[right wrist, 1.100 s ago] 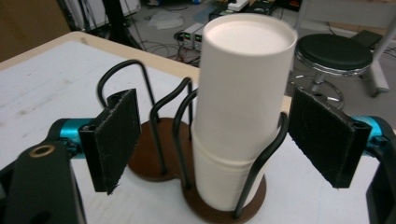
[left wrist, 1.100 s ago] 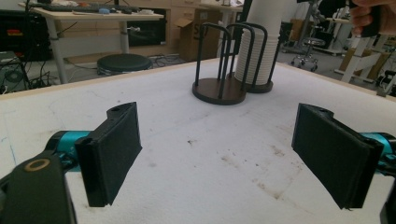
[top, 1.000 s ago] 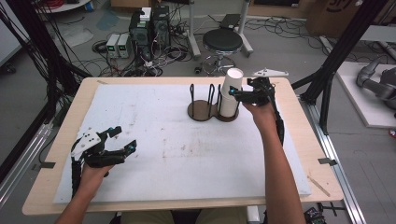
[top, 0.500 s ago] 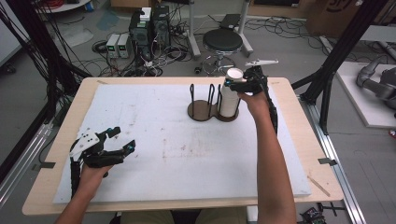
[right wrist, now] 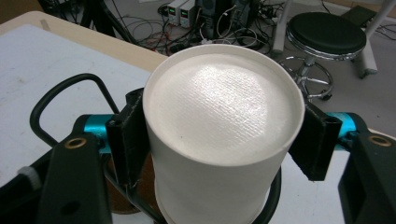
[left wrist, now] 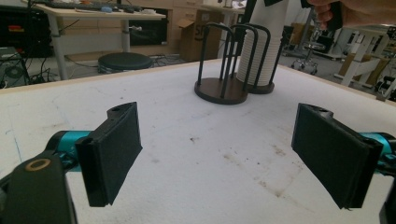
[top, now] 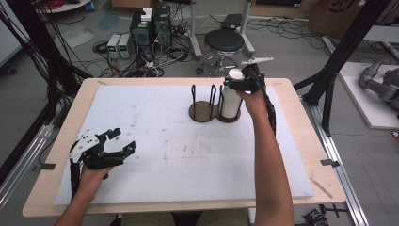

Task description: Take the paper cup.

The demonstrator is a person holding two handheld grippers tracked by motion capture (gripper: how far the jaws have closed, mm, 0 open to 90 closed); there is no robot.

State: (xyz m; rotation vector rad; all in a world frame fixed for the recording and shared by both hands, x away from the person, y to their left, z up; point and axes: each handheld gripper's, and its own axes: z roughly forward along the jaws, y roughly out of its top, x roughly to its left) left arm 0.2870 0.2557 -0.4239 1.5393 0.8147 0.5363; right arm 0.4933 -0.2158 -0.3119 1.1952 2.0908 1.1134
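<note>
While I am looking from the high view, my right gripper is clamping the top cup of the paper cup stack in the wire holder. From its own view, my left gripper is hovering wide open, holding nothing. In the right gripper view, both jaws are pressing the cup.

Wooden table with pale rim exposed on all sides; white, lightly stained mat covering most of its top; dark two-ring wire cup holder standing on the mat toward the far side, right of centre.
</note>
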